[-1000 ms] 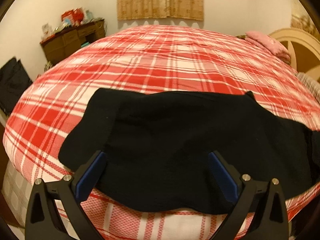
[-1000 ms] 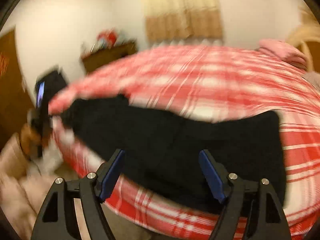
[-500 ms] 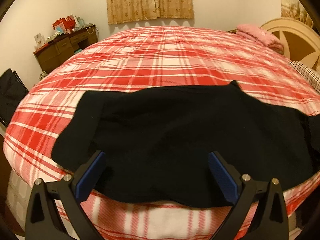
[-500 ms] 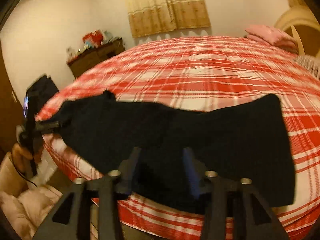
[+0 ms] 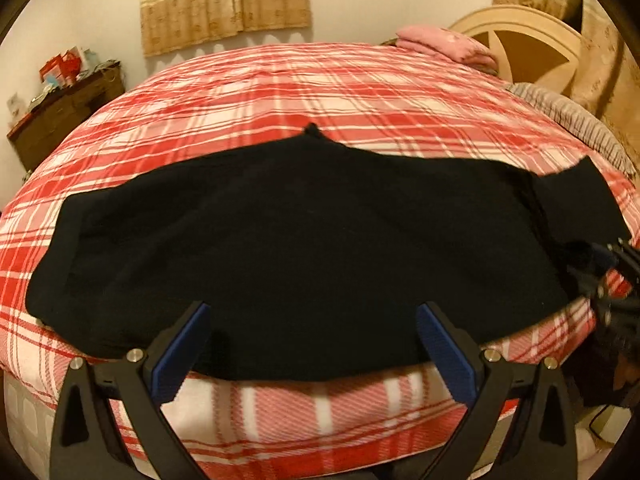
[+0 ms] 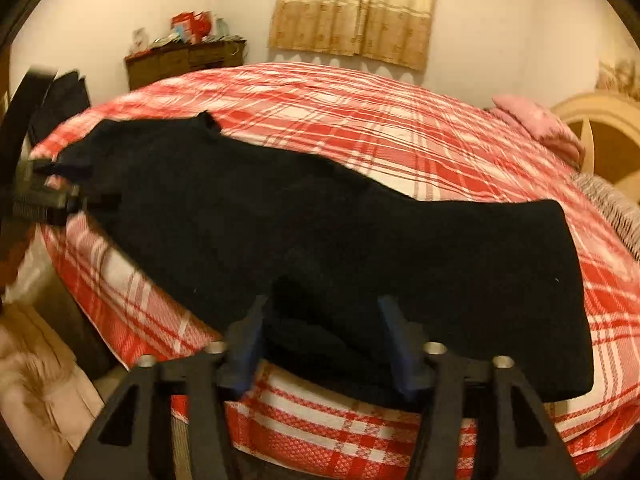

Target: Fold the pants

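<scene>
The black pants lie spread flat across the near edge of the red plaid bed. My left gripper is open, its blue pads either side of the pants' near hem, holding nothing. In the right wrist view the pants stretch from far left to near right. My right gripper is open about halfway, at the pants' near edge, with dark fabric between its blue pads. It also shows at the far right of the left wrist view.
A pink pillow and a cream headboard stand at the bed's far right. A cluttered dark wood dresser stands against the left wall. Curtains hang behind. A beige quilted cover lies below the bed at left.
My right gripper's fingers closed in, then spread part way again, and it moved right along the pants' near edge. The left gripper stayed open and turned a little rightward.
</scene>
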{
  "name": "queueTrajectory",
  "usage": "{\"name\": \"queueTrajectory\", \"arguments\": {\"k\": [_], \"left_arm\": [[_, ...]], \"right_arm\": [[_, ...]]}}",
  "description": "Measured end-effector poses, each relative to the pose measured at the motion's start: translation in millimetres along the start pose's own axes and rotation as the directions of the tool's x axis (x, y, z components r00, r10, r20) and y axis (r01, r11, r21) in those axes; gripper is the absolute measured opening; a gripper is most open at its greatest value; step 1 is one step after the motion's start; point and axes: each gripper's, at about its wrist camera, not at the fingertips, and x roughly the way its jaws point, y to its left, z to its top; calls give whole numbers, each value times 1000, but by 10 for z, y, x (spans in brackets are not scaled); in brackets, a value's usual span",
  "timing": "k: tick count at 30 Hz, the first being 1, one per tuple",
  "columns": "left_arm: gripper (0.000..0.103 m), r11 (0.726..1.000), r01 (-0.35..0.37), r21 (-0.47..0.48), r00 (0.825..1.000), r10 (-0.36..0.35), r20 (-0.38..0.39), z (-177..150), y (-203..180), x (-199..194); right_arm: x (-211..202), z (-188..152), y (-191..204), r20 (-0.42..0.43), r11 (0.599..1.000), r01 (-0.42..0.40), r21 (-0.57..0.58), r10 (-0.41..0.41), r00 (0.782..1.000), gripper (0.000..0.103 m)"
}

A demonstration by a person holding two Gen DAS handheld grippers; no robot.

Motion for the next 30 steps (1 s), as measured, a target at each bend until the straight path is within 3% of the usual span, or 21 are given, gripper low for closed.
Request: {"name": "queueTrajectory", "arguments": {"k": [3, 6, 10, 13, 16, 21, 23, 25, 27, 30], "left_arm": [[103, 1000, 0, 10, 1000, 0, 0, -3, -33, 0], [103, 1000, -15, 14, 1000, 15, -6, -13, -29, 3], [103, 999, -34, 10, 999, 34, -21, -22, -23, 39], [103, 999, -37, 10, 999, 37, -24, -28, -25, 42], [103, 999, -40, 15, 999, 40, -19, -29, -32, 32], [103, 998, -56, 31, 998, 56, -8, -32, -57, 2], [103, 998, -59, 32, 998, 59, -5, -31, -51, -7], [103, 998, -60, 31, 998, 61, -3, -30, -39, -7], [103, 998, -59, 29, 998, 59, -5, -30, -33, 2], [103, 997, -61, 36, 998, 61, -3, -30, -43, 0]], "right_arm": [[27, -7, -35, -14, 1000, 26, 6, -26, 1000, 29], [23, -5, 17, -15, 999, 45, -25, -46, 999, 28], [-22, 97, -151, -10, 995, -45, 90, 46, 999, 21], [-105, 221, -299, 55, 966, -144, 214, 135, 989, 20], [-162, 361, -171, 100, 971, -172, 164, 157, 983, 20], [103, 252, 220, 58, 973, -213, 88, 208, 976, 20], [263, 155, 310, 15, 971, -231, 56, 230, 973, 30], [216, 134, 347, 44, 960, -278, 36, 277, 960, 59], [167, 188, 354, 32, 934, -352, 60, 350, 936, 80], [20, 253, 281, 58, 904, -413, 112, 409, 911, 80]]}}
